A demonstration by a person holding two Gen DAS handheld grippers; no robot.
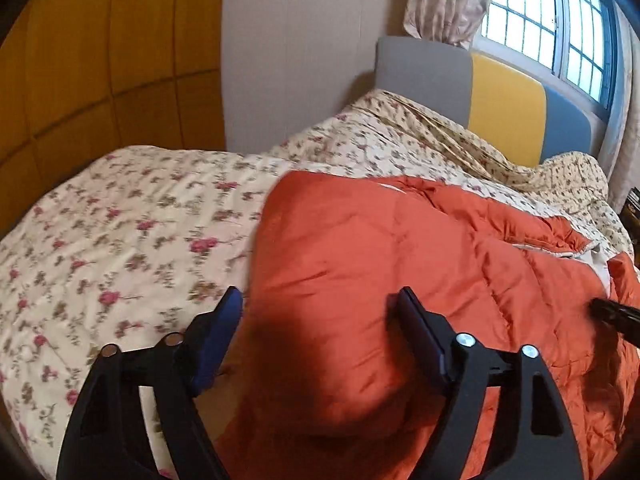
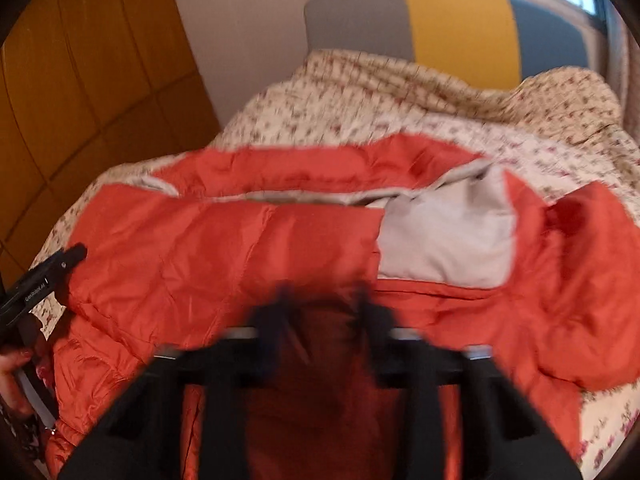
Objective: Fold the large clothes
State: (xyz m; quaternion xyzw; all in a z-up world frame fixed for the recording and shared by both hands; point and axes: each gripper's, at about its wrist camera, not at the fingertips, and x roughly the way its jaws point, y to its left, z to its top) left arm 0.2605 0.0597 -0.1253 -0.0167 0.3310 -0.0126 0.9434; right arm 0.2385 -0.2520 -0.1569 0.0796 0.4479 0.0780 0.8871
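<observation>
An orange padded jacket [image 1: 400, 264] lies spread on a bed with a floral quilt [image 1: 112, 232]. In the right wrist view the jacket [image 2: 224, 248] shows its pale grey lining [image 2: 448, 240] where it lies open. My left gripper [image 1: 320, 304] is open, just above the jacket's left edge, holding nothing. It also shows at the left edge of the right wrist view [image 2: 52, 276]. My right gripper [image 2: 324, 300] is blurred, its fingers apart and low over the jacket's near part. Its tip shows in the left wrist view [image 1: 612, 312].
A headboard with grey, yellow and blue panels [image 1: 508, 116] stands at the far end under a barred window [image 1: 560, 28] with a curtain. An orange panelled wardrobe [image 1: 100, 48] runs along the left side. A rumpled floral quilt [image 2: 440, 104] is heaped near the headboard.
</observation>
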